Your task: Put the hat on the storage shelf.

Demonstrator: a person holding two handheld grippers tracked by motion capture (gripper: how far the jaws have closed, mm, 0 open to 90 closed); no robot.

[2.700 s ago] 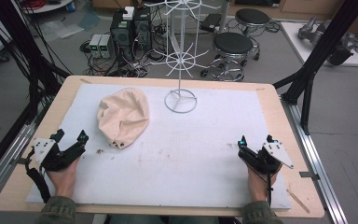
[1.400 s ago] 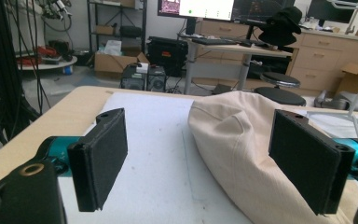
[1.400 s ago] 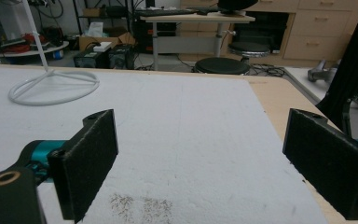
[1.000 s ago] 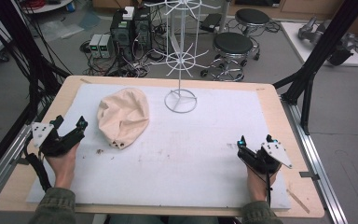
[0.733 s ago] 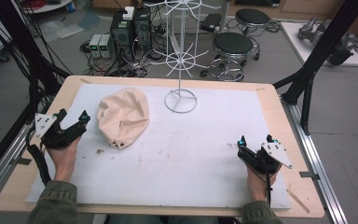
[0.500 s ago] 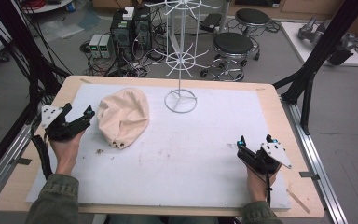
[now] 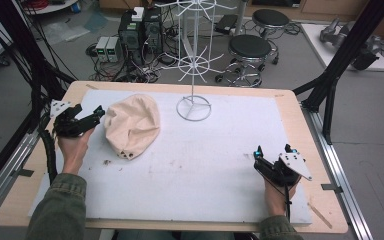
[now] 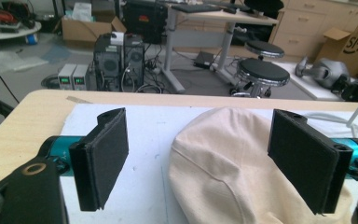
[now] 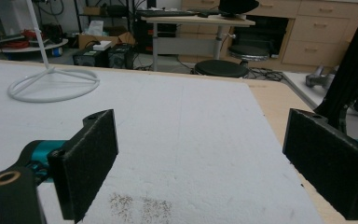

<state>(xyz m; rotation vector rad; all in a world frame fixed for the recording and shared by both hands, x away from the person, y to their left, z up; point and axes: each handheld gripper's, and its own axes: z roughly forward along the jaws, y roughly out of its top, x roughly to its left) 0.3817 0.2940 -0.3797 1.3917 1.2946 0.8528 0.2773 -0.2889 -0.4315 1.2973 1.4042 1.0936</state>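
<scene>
A beige cloth cap [image 7: 131, 125] lies crown up on the white mat [image 7: 190, 165], left of centre. My left gripper [image 7: 96, 114] is open at the cap's left edge, pointing right at it. In the left gripper view the cap [image 8: 223, 158] lies between the two spread pads [image 8: 103, 156], nearer the right one, and neither pad touches it. My right gripper [image 7: 256, 154] rests open on the mat near the front right. Between its pads [image 9: 88, 163] there is only bare mat. A white wire display stand [image 7: 194, 107] rises behind the cap, at the mat's far middle.
The stand's round base [image 9: 53, 85] sits far left in the right gripper view. The mat covers a wooden table [image 7: 300, 120] with black frame posts at both sides. Stools [image 7: 250, 47], computers and cables stand on the floor beyond the far edge. Brown specks [image 7: 105, 161] mark the mat.
My left gripper has moved from the front left of the table forward and to the right, up to the cap's left edge. The right gripper has stayed still.
</scene>
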